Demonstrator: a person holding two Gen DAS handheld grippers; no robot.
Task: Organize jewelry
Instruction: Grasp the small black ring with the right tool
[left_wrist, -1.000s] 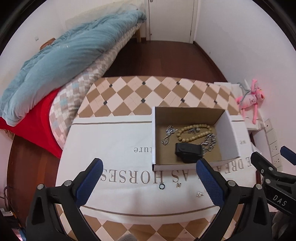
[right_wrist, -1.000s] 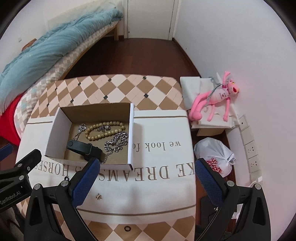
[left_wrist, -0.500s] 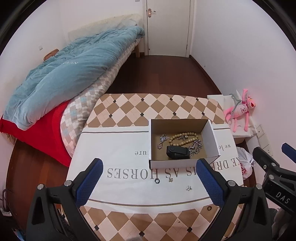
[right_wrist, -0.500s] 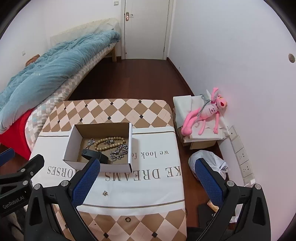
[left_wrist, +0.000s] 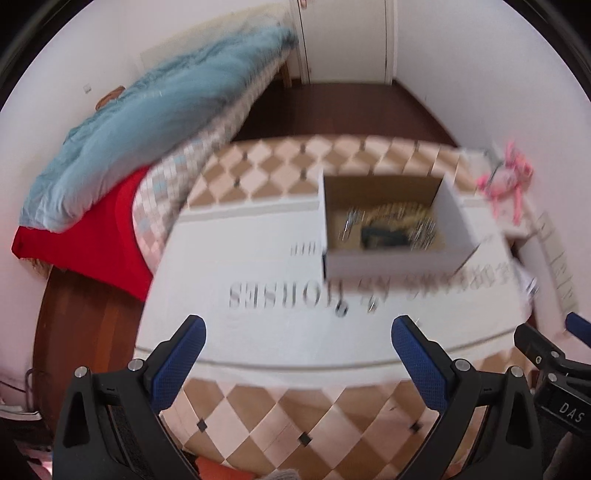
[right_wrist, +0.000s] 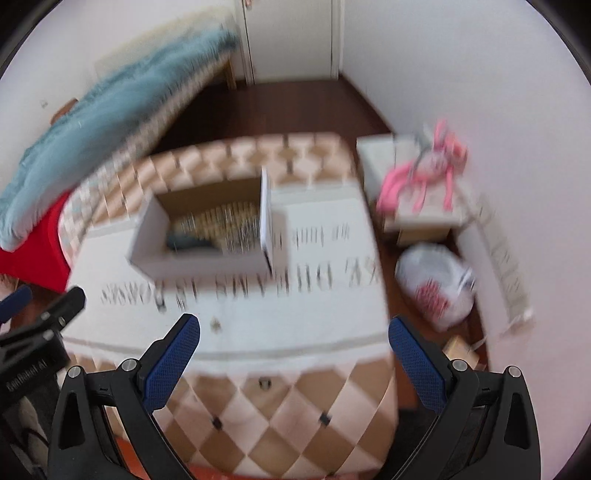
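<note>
Both views blur: cardboard box (left_wrist: 388, 236) at one o'clock on the printed cloth (left_wrist: 258, 332), bead strand (right_wrist: 229, 214), silver chains and a dark item smeared inside. Left gripper (left_wrist: 295, 347) and right gripper (right_wrist: 293, 345) both gape, empty.

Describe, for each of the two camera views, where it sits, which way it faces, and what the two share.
Left wrist: on the left gripper, facing forward and down at the table; blue fingers frame it, right gripper at right edge.
Right wrist: on the right gripper, same direction; left gripper at left edge.
Shared: cardboard box, white cloth, pink toy.
</note>
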